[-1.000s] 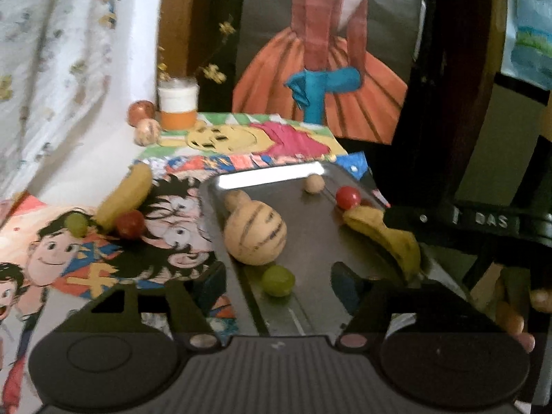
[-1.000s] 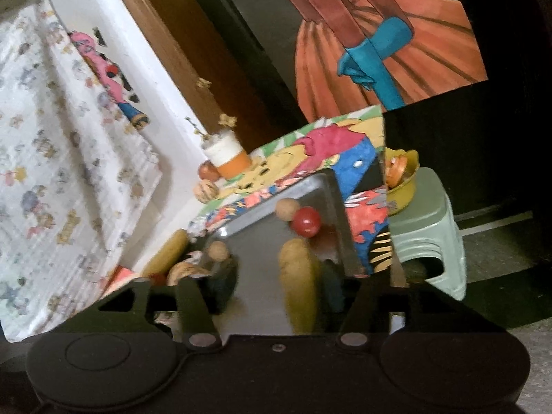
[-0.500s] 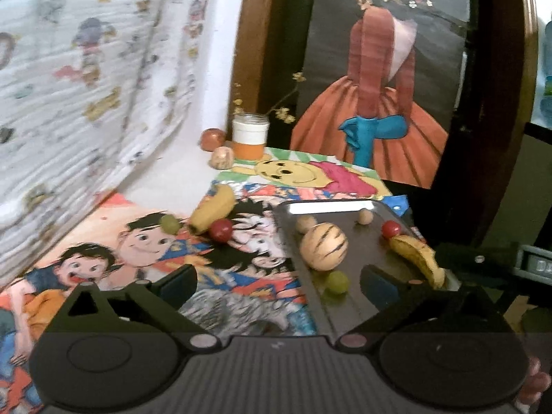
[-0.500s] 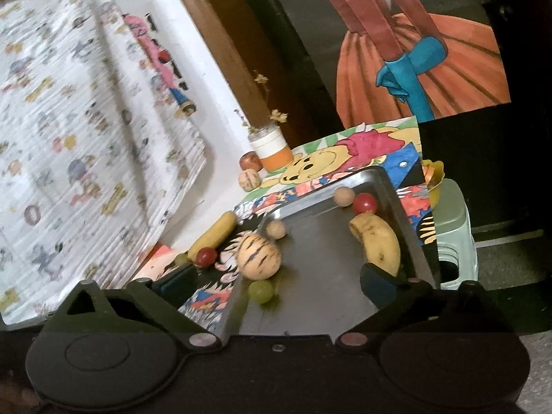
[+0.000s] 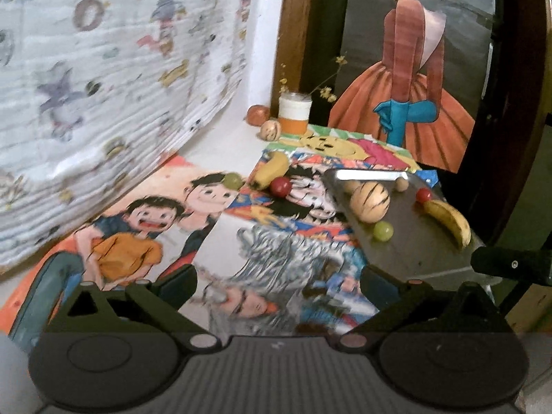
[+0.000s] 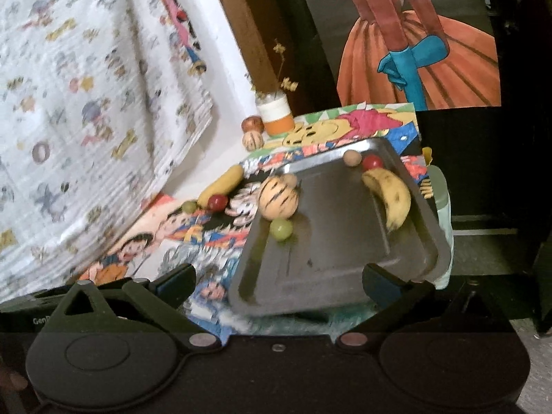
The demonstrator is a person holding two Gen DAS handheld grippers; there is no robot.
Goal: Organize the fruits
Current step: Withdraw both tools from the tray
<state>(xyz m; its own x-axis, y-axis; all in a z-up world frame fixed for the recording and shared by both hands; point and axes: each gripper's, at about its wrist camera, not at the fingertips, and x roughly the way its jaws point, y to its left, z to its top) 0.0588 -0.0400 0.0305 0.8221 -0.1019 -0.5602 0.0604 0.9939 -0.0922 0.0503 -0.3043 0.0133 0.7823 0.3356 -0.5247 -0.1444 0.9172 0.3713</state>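
Both tongs, L (image 5: 277,281) & R (image 6: 277,277), have just spread wide & empty, backed off vs. earlier. Banana (image 6: 391,196) lies on tray (image 6: 345,262); next fruit pending.

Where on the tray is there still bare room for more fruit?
The tray is bare across its middle and near end, between the green grape and the banana. Its far corner is crowded: red ball, tan ball.

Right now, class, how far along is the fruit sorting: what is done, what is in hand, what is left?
Done: the tray holds a banana, a striped melon, a green grape, a red fruit and a tan ball.
In hand: nothing; the left gripper and right gripper are open and empty.
Left: a second banana, a cherry and a grape lie on the mat.
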